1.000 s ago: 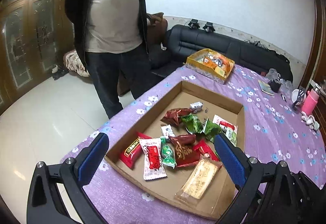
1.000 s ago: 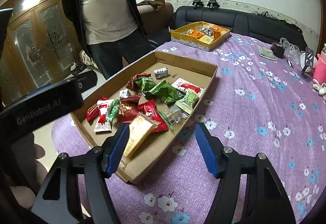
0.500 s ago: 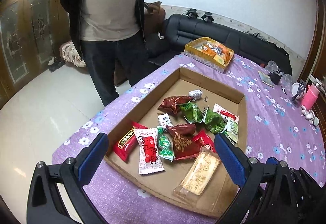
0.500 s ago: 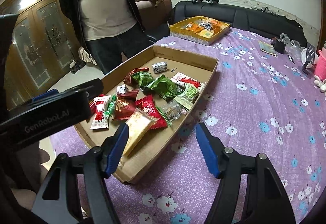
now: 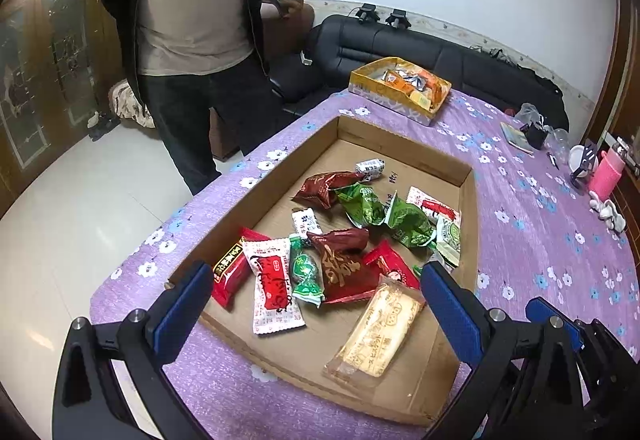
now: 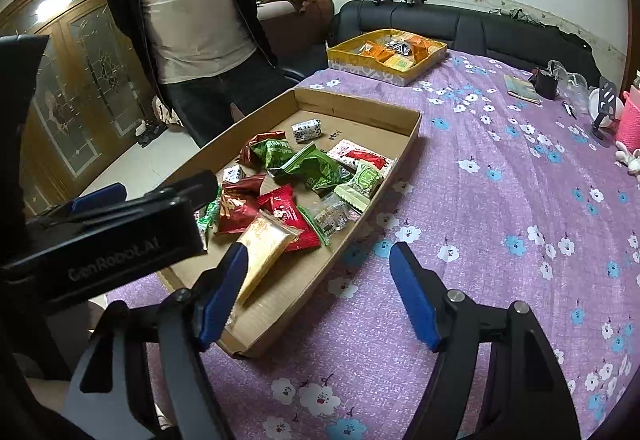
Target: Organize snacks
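Both grippers have drawn closer to the cardboard tray (image 5: 404,140) over the last second, so the snack pile fills more of each view. From the left wrist, the left gripper (image 5: 316,290) stands with its blue-padded fingers spread wide and nothing between them, hovering above the near end of the tray; the red packet (image 5: 229,269), the white-and-red packet (image 5: 274,286) and the long beige wafer pack (image 5: 376,332) lie in the span between its fingertips, lower down on the tray floor. That view shows the whole row of wrappers at the tray's near left, which the right wrist view hides behind the body of the left gripper (image 6: 100,236). From the right wrist, the right gripper (image 6: 318,294) is also spread wide and holds nothing, poised over the tray's near right wall, with the wafer pack (image 6: 262,248) just beside its left finger and purple flowered tablecloth (image 6: 500,240) under its right one. A yellow box (image 6: 384,56) of orange packets sits at the far end of the table, well apart from the tray. A man in a dark jacket (image 5: 192,0) stands beside the table.
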